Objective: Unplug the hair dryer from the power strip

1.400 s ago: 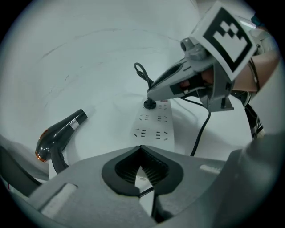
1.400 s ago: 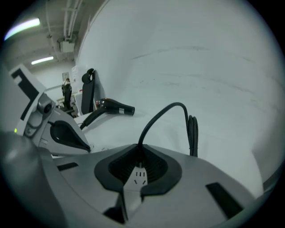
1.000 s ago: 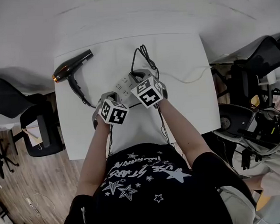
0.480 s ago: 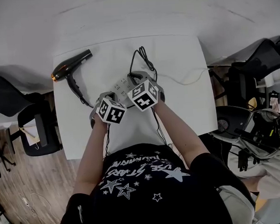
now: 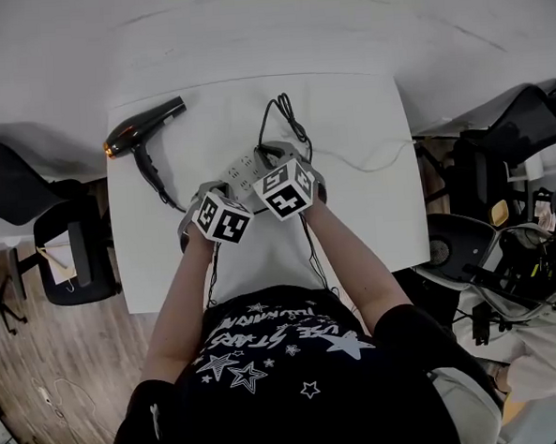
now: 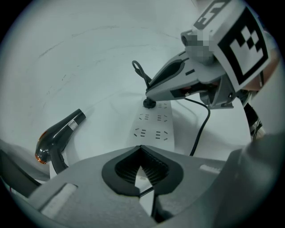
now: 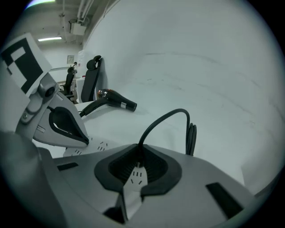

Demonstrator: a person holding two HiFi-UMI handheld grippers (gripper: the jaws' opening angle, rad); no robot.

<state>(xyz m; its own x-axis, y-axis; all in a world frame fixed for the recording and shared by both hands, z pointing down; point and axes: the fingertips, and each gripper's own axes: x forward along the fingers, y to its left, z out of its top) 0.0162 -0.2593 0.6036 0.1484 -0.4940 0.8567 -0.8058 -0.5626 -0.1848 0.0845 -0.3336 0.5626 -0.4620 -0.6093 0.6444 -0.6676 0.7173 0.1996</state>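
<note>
A white power strip (image 5: 248, 165) lies mid-table, also seen in the left gripper view (image 6: 153, 124). A black plug (image 6: 149, 103) stands in its far end, and its cord (image 7: 164, 118) arches up to a coiled bundle (image 5: 288, 108). My right gripper (image 7: 139, 167) is shut on this plug (image 7: 140, 156), with its tips (image 6: 150, 95) right at the socket. My left gripper (image 6: 141, 171) is closed on the strip's near end (image 5: 227, 184). The black hair dryer (image 5: 144, 131) lies on its side at the table's far left, away from both grippers.
The white table (image 5: 371, 211) ends close to my body and at both sides. A thin white cable (image 5: 377, 159) runs off the right edge. Dark office chairs stand at the left (image 5: 68, 248) and right (image 5: 525, 117). A white wall is behind the table.
</note>
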